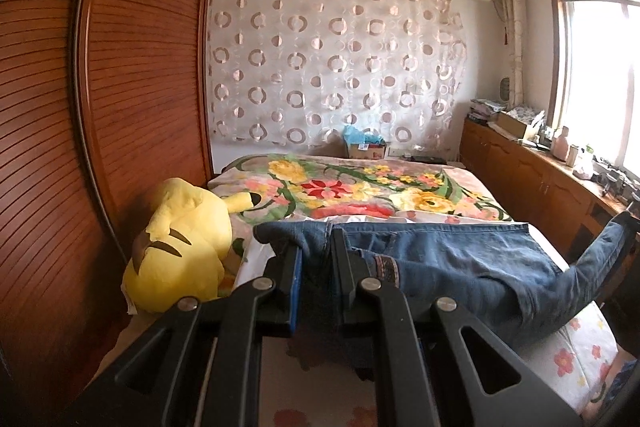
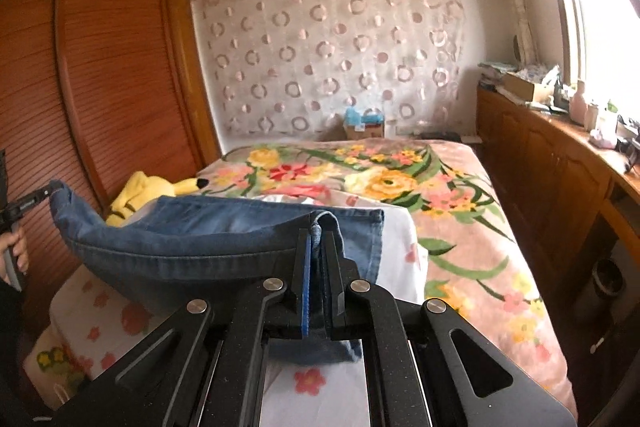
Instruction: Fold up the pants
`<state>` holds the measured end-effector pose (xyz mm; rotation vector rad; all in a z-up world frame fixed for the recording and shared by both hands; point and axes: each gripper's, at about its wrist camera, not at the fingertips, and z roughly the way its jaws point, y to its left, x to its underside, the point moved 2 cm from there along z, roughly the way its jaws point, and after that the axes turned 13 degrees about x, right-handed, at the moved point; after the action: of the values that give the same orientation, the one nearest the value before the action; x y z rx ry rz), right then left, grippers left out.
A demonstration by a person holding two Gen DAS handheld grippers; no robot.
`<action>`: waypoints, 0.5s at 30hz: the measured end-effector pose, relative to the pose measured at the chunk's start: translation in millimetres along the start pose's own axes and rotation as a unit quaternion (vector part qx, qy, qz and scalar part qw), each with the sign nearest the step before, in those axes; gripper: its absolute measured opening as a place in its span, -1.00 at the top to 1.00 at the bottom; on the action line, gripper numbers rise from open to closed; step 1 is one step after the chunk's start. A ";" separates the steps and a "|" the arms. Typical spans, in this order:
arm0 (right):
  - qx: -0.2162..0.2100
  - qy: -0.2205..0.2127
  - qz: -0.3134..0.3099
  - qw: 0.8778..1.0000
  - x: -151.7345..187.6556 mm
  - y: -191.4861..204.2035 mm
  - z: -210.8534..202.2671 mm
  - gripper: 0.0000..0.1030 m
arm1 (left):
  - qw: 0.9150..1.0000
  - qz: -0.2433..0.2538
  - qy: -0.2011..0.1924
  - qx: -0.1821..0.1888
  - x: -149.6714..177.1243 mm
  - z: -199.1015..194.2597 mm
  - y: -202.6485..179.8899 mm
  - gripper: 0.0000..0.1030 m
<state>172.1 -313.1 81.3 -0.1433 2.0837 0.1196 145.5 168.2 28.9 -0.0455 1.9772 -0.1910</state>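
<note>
At the bottom centre of the left wrist view, the left gripper has its jaws drawn nearly together, clamped on a bunched fold of the jeans; the denim fills the narrow gap between the black fingers; from there the jeans spread to the right of the frame over the bed, one leg rising to the right edge, where the other gripper's tip pinches it; at lower left lies a yellow plush toy, against the louvred wardrobe; behind the bed hangs a curtain with circles

In the right wrist view, the right gripper at bottom centre is pressed tight on a hem of the jeans, the cloth folding over the fingertips; the denim sags in a band toward the left edge, where the left gripper grips its far end, a hand on the handle below; beyond lie the floral bed and, at right, a wooden cabinet under the window
</note>
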 end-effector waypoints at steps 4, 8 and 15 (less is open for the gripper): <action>0.008 0.009 0.001 1.000 -6.6 -2.4 25.5 0.96 | 1.000 -0.002 0.009 -0.005 -1.1 20.2 6.9 0.82; 0.012 0.016 -0.004 1.000 -12.0 -6.3 48.8 0.96 | 1.000 -0.001 0.017 -0.008 -6.9 44.4 10.6 0.82; 0.026 0.025 -0.021 0.999 -29.3 -9.3 95.0 0.96 | 0.999 0.005 0.034 -0.014 -23.7 99.4 14.3 0.82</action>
<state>269.4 -307.0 59.7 -0.1595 2.1300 0.0358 246.6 173.9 9.2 -0.0488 2.0481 -0.1598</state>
